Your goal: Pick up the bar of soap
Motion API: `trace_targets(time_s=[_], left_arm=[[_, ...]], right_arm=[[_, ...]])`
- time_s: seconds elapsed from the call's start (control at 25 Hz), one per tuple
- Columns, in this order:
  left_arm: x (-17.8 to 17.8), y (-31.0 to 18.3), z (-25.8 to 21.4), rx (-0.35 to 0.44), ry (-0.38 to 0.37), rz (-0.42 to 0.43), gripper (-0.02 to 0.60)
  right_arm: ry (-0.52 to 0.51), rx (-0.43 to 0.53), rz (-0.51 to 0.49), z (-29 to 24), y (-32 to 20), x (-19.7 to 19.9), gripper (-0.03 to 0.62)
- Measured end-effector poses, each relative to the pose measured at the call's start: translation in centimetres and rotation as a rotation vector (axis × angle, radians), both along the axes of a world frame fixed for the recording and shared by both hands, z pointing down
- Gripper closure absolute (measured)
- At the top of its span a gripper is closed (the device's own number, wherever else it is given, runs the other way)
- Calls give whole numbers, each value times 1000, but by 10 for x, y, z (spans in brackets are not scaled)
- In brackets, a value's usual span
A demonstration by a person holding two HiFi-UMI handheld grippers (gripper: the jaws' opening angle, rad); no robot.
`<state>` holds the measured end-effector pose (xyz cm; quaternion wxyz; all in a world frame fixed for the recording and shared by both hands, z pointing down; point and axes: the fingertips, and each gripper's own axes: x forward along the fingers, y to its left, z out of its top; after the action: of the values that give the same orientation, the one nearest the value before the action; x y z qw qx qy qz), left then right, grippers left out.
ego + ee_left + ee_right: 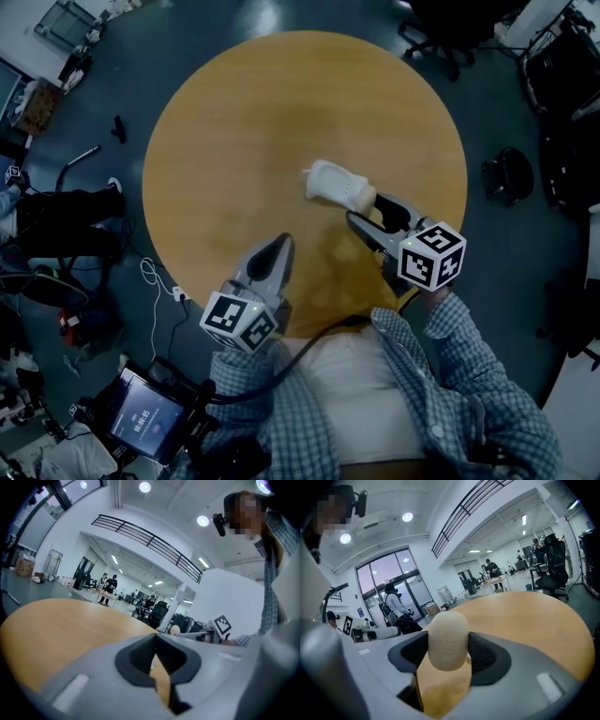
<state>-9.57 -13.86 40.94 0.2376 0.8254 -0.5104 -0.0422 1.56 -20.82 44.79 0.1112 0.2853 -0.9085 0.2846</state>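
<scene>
as your right gripper point(370, 208) pinched the bar of soap point(339, 186) over the round wooden table point(234, 141), your left gripper point(281, 246) sat closed, dark floor point(141, 56) all around.

Near end of bar of soap point(336, 185), hidden between jaws of right gripper point(368, 208)

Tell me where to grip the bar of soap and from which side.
Grip the bar of soap across its narrow width at the rounded near end, coming from the person's side along its length. It lies flat on the table, that end pointing at the right hand-held gripper, whose jaws close on it there.
</scene>
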Motion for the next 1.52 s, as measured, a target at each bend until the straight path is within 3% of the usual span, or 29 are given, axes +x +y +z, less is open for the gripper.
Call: trace_targets(time_s=[0.36,1.52], left_arm=[[14,4,4,-7,-12,61,583],[15,5,4,7,-16,75,583]], right_arm=[[-56,-56,97,11,28,20,321],[-78,-20,103,-7,28,15,321]])
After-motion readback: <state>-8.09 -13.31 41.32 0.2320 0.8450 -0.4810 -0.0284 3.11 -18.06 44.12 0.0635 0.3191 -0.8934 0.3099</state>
